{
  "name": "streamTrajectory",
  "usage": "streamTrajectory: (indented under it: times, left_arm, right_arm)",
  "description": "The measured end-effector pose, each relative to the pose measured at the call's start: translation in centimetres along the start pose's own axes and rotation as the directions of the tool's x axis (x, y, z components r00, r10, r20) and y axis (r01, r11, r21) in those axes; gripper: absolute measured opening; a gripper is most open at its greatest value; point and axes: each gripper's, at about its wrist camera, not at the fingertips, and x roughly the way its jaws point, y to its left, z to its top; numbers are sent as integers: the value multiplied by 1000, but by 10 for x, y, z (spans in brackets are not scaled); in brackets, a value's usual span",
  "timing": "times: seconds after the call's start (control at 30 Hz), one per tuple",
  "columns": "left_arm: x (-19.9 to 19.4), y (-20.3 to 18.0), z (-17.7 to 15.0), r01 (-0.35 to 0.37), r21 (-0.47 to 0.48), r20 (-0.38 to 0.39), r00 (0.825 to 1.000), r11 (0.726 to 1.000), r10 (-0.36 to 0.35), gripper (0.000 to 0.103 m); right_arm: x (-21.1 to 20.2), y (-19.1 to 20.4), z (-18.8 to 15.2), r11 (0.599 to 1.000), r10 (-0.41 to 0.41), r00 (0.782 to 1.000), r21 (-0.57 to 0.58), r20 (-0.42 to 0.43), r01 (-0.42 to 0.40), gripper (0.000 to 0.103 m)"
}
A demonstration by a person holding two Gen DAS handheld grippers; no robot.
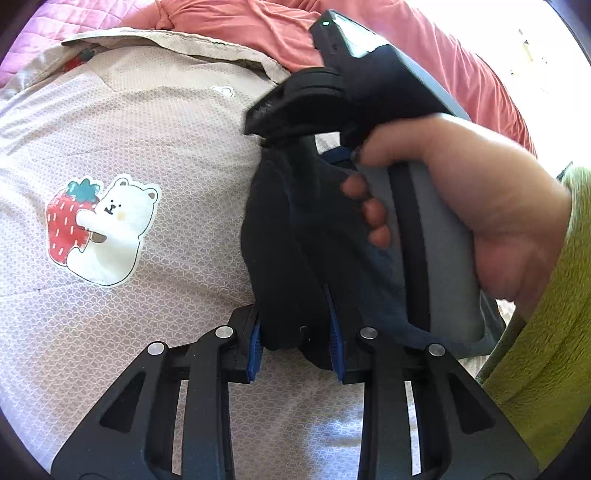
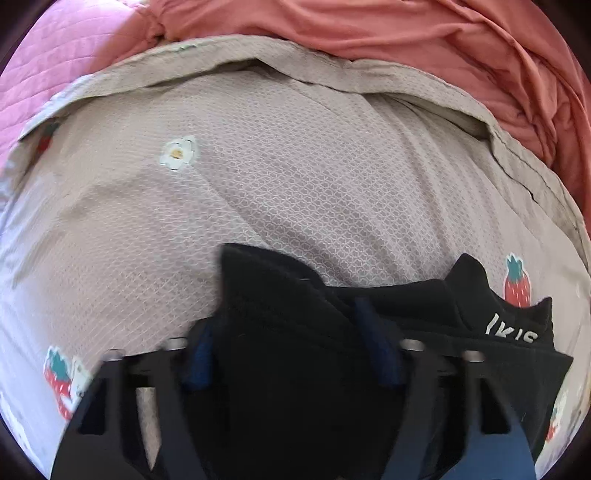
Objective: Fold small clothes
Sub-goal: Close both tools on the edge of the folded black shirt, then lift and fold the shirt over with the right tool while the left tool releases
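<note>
Two grippers in play here, one in each of the person's hands, and both are on the same black garment (image 1: 291, 236). It's one small dark piece of clothing with white lettering near one edge, which shows in the right wrist view.

My left gripper (image 1: 297, 341) is pinched shut on one end of the black garment; the two blue pads (image 1: 255, 341) press into the cloth from both sides. From this camera the cloth stretches away toward the right gripper (image 1: 291, 110), which a hand (image 1: 476, 206) in a yellow-green sleeve (image 1: 546, 332) holds by its grey handle. Three fingertips curl round the front of that handle.

In the right wrist view the right gripper's two fingers straddle a thick bunch of black fabric. That frame is blurry, so I can't tell whether the pads actually press on it or just stand either side.

The garment hangs just over a bedcover (image 1: 147, 129), pale pink-grey with a honeycomb weave. Printed on it I count one bear hugging a strawberry (image 1: 99, 229) in the left view, and in the right view one daisy (image 2: 178, 152) plus about three strawberries. Behind it lies one coral blanket (image 2: 406, 29), and one pink quilt (image 2: 66, 66) at the far left.
</note>
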Motion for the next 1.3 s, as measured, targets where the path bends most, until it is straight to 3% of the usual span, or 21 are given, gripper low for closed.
streamTrajectory:
  times: [0.07, 0.17, 0.3, 0.47, 0.7, 0.97, 1.13, 1.3]
  left_arm:
    - [-4, 0, 0, 9, -1, 1, 1000, 1000, -9, 21]
    - [-12, -2, -2, 25, 14, 8, 1000, 1000, -26, 21]
    - [-21, -9, -5, 61, 27, 14, 998, 998, -61, 21]
    - [-34, -27, -4, 160, 30, 16, 987, 987, -161, 21]
    - [-35, -83, -11, 171, 130, -16, 985, 977, -170, 22]
    - [-12, -159, -1, 198, 219, -83, 979, 955, -184, 23]
    - [18, -207, -4, 260, 238, -159, 961, 936, -227, 22]
    - [45, -247, -16, 282, 260, -234, 946, 924, -223, 26]
  right_arm:
    - [-8, -7, -5, 999, 53, 998, -4, 17, -53, 29]
    - [-20, -26, -12, 988, 150, 987, 28, 58, -152, 22]
    - [-44, -71, -26, 920, 356, 922, 115, 151, -374, 21]
    - [-78, -114, -40, 858, 457, 860, 139, 228, -494, 20]
    - [-107, -168, -52, 826, 478, 836, 184, 270, -532, 20]
    - [-110, -247, -80, 759, 506, 802, 278, 318, -589, 20]
    - [-110, -287, -100, 743, 503, 802, 312, 323, -592, 20]
    - [-111, -321, -120, 746, 483, 811, 331, 329, -578, 20]
